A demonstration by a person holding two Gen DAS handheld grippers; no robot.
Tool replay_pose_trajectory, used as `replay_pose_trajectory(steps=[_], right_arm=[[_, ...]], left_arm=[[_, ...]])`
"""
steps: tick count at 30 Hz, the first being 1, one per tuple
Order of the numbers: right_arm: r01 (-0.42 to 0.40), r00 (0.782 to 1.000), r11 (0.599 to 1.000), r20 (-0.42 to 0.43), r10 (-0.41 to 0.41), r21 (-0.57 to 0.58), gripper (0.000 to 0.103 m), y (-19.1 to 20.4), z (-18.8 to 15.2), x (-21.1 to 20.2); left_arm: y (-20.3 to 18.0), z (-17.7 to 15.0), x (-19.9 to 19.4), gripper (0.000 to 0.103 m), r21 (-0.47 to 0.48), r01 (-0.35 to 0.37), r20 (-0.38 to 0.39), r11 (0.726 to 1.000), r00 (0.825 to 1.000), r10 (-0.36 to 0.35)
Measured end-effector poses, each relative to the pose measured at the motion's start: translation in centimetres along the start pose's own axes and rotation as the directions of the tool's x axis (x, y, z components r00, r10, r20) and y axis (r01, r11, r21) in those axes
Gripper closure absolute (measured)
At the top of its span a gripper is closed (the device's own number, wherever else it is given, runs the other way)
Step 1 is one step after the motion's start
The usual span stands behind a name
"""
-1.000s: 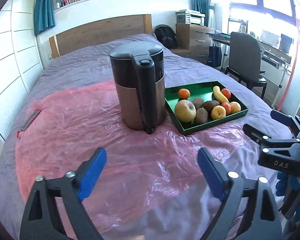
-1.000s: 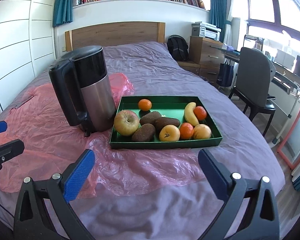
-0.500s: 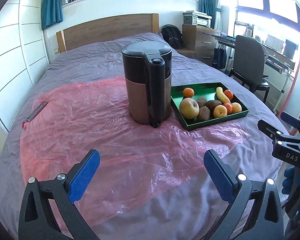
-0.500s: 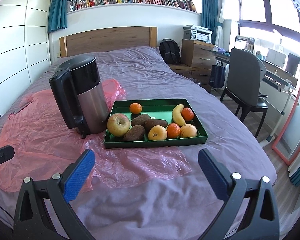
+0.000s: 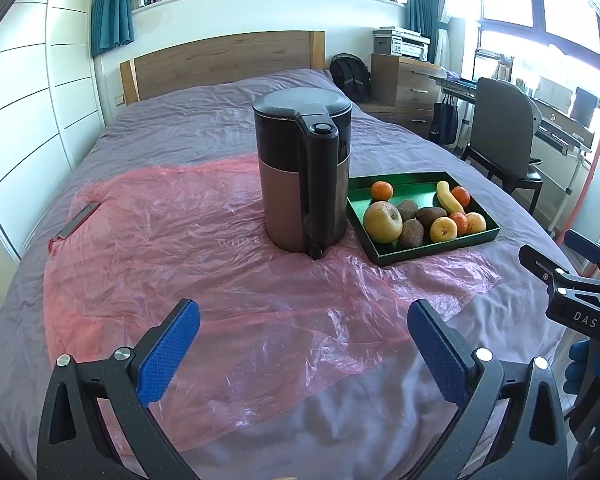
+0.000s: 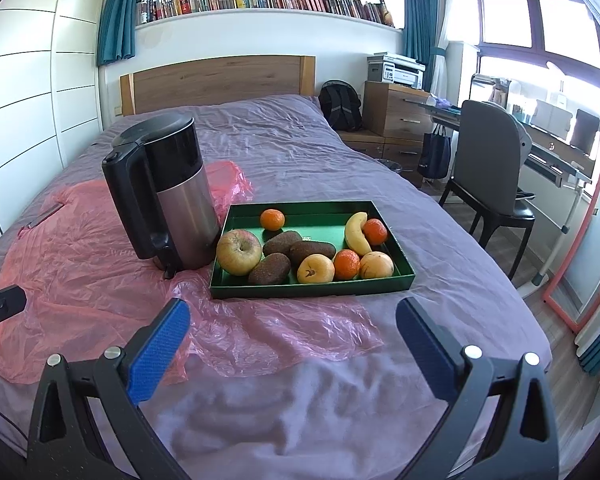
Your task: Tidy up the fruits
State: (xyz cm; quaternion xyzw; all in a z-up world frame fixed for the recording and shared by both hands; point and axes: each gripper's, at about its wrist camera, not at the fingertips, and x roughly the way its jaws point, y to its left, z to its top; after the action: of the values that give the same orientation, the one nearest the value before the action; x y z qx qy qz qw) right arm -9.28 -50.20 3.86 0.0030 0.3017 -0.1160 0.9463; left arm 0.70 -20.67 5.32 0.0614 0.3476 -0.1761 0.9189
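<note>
Fruits [image 6: 300,254] sit heaped in the green tray [image 6: 312,292] on the bed, dead ahead of my right gripper [image 6: 288,332], well short of touching. My left gripper [image 5: 300,332] faces the kettle [image 5: 304,176] instead; tray off to its right. Both jaws gape wide, holding nothing. Smooth apple [image 6: 239,252], rough brown kiwis, curved banana [image 6: 356,234] lying front-to-back.

A bed [image 6: 300,148] under a wrinkled purple cover carries everything. A pink plastic sheet [image 5: 204,264] is spread over its near left part. On the sheet stands an upright kettle [image 5: 302,176]; just right of it sits a green tray [image 6: 312,285], its near left corner on the plastic. A small flat dark object [image 5: 78,220] lies at the sheet's far left edge.
</note>
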Motion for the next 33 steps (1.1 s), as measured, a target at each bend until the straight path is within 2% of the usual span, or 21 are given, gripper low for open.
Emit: replay_pose_trajectory(steps=[33], right_arm=[[0.012,1.000,1.000,-0.007,-0.012,0.009,0.000,-0.48,0.16,0.23]], left_arm=[[0.10,-0.06,0.20,0.001,-0.013,0.011,-0.008,1.000,1.000,-0.011]])
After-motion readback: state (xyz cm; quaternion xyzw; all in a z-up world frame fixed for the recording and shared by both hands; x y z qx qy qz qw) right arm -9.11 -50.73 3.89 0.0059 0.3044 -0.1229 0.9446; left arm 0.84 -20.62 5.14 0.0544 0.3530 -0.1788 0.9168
